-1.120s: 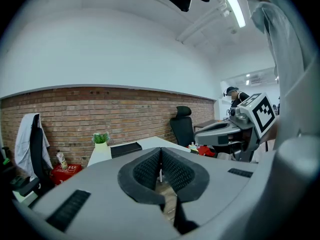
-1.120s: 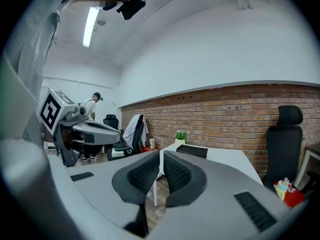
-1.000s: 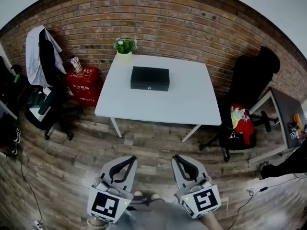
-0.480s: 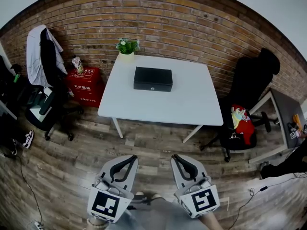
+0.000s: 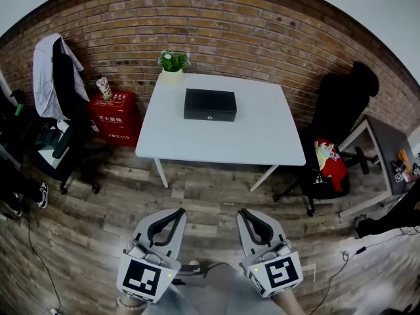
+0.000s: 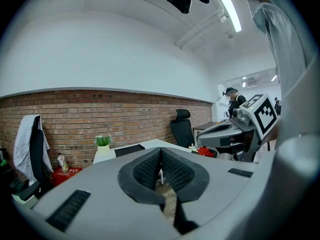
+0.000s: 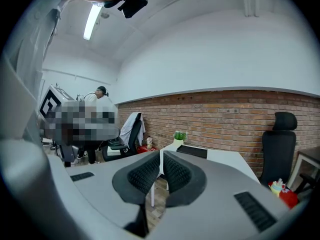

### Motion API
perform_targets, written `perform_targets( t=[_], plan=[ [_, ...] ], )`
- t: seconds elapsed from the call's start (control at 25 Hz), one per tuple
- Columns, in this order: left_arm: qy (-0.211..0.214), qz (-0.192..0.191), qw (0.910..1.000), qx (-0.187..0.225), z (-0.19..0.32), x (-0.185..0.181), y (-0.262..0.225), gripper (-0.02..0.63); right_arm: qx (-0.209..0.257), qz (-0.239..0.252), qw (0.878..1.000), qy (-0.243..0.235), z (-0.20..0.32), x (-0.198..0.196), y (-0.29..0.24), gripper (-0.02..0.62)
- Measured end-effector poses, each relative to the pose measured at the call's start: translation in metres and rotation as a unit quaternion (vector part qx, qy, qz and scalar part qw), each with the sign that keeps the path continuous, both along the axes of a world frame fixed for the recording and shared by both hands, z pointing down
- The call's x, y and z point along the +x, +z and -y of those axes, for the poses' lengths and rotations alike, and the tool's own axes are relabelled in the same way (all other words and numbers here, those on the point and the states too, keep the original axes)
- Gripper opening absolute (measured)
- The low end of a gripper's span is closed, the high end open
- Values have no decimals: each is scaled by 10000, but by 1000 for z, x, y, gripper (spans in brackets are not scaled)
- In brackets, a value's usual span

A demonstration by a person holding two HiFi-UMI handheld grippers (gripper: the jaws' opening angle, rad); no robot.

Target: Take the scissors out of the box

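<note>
Scissors are nowhere in view. I judge they lie inside the black box, whose lid is down, so the step in hand is only the approach.

My left gripper and right gripper hang side by side low in front of me. Each has its jaws pressed pad to pad with nothing between them, and each points nearly level toward the white table.

Between me and the table lies bare wooden floor, which gives open room to walk straight in. I would come up square to the near long edge, centred on the box, and part my jaws before I reach. The near table legs splay outward, so my feet belong between them.

The box sits toward the far side of the tabletop, well back from the near edge, with its small front latch facing me. That means a lean across. One gripper could steady the box while the other lifts the lid at its front lip.

A black office chair stands close by the table's right side, so I would keep my right elbow in. A red cabinet stands off to the left.

A potted plant stands at the far left corner, near the box's back. Behind everything is the brick wall, so the lid has little room to swing back.
</note>
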State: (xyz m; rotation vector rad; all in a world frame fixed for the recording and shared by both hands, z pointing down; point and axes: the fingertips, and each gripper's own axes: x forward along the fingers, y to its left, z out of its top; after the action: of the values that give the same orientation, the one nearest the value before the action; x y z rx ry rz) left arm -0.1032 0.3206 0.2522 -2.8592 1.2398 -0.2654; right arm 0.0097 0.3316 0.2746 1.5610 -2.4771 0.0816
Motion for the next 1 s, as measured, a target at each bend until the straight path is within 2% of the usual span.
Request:
perform_targets(
  t=[0.48,1.0],
  plan=[
    [1,-121,9999,91,-14,-20,-4,15,30,-39,9999,148,-18,-12,1,51],
    [-181,-103,9996,196,-5,-31,-7,15,131,-58,9999,-13,-1,-18,-2,51]
  ],
)
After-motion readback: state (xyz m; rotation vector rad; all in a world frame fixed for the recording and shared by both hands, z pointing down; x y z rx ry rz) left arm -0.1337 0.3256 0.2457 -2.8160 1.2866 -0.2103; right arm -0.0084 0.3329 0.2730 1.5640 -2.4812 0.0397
